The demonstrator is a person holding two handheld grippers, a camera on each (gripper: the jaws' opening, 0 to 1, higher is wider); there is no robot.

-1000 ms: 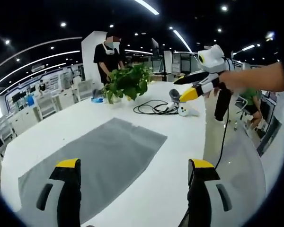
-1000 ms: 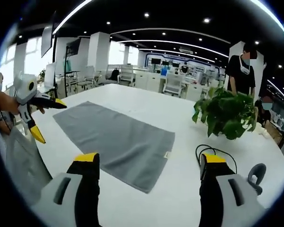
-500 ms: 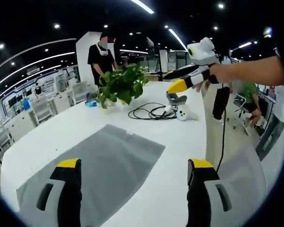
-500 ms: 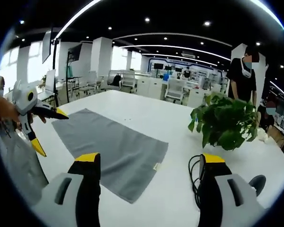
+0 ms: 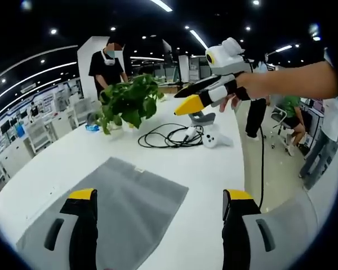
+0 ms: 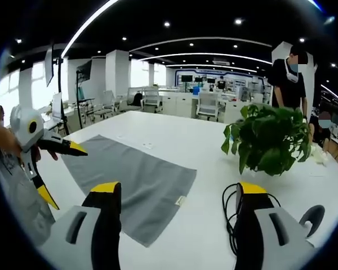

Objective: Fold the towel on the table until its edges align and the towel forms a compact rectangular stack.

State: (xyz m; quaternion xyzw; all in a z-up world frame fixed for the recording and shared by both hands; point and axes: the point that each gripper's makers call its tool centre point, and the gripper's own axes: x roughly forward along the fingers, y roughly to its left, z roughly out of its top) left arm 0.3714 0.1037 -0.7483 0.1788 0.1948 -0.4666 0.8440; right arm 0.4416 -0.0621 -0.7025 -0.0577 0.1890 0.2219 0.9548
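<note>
My left gripper and right gripper hover agape, empty, over the flat grey towel; the towel's small tag is unreadable.

towel: grey cloth, matt, finely textured
counter: white, smooth, faintly glossy
cable: black, smooth, rubbery-looking
plant: green leaves, slightly glossy

The right gripper has drifted over toward the plant. It's now above the black cable. The left gripper has opened wider.
</note>
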